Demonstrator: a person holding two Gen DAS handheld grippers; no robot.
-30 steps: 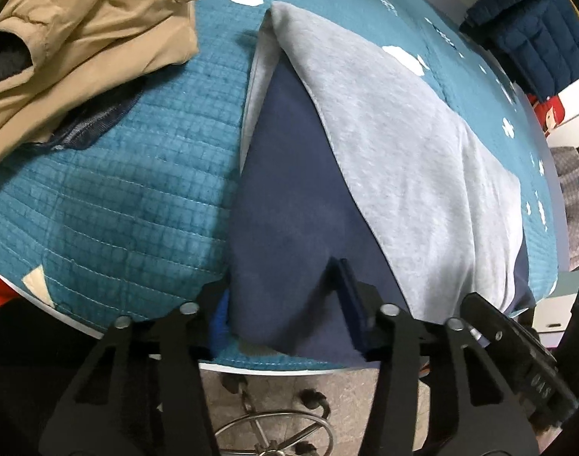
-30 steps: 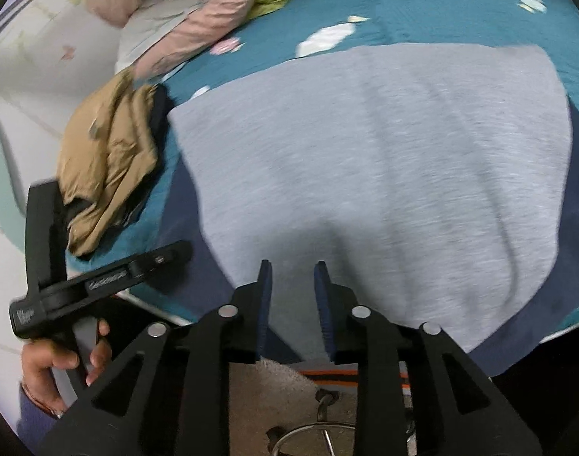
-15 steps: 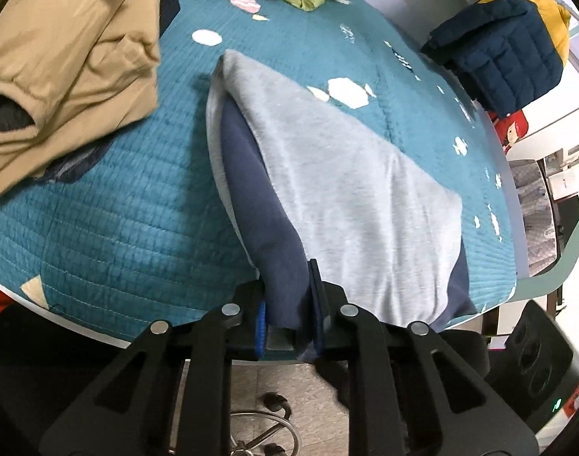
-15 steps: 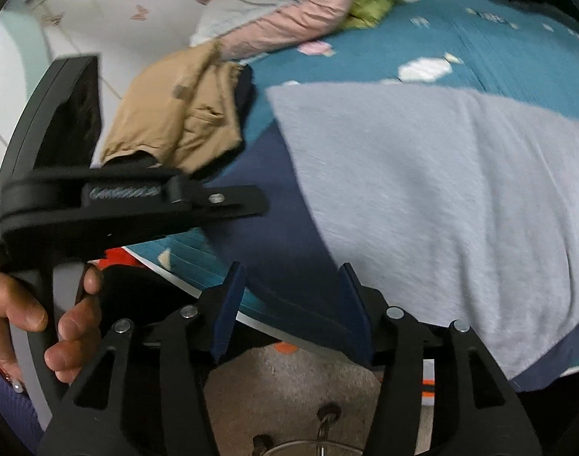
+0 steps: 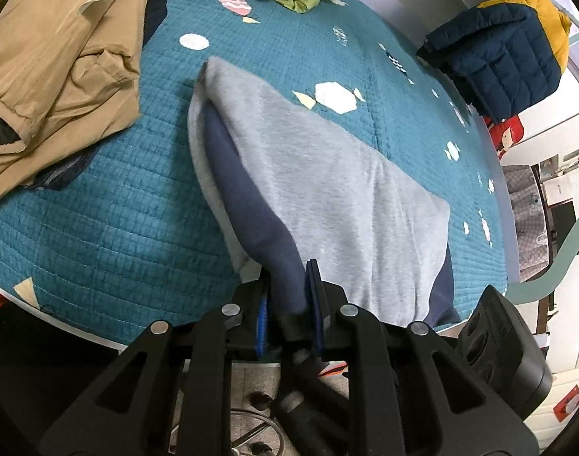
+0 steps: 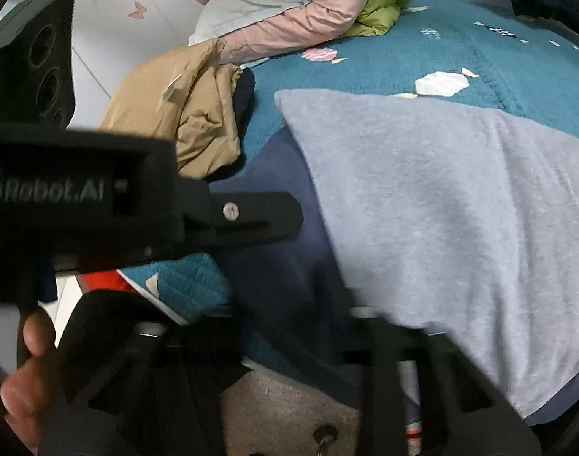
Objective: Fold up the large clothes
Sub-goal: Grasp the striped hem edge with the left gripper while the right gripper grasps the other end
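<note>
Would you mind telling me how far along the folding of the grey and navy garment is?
Partly done: the garment already lies on the quilt with its grey lining turned over the navy side. In hand: the left gripper is shut on its navy edge. The right gripper is too blurred to judge. Left: finishing the fold, then the tan jacket.

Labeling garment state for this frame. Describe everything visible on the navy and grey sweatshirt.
The sweatshirt is soft fleece-like fabric, navy outside with a fuzzy light grey inner face turned up. It lies partly folded on the teal quilt, reaching the near edge. The left gripper has its jaws shut on a bunched navy edge. The right gripper is blurred near the navy part; its hold is unclear.
</note>
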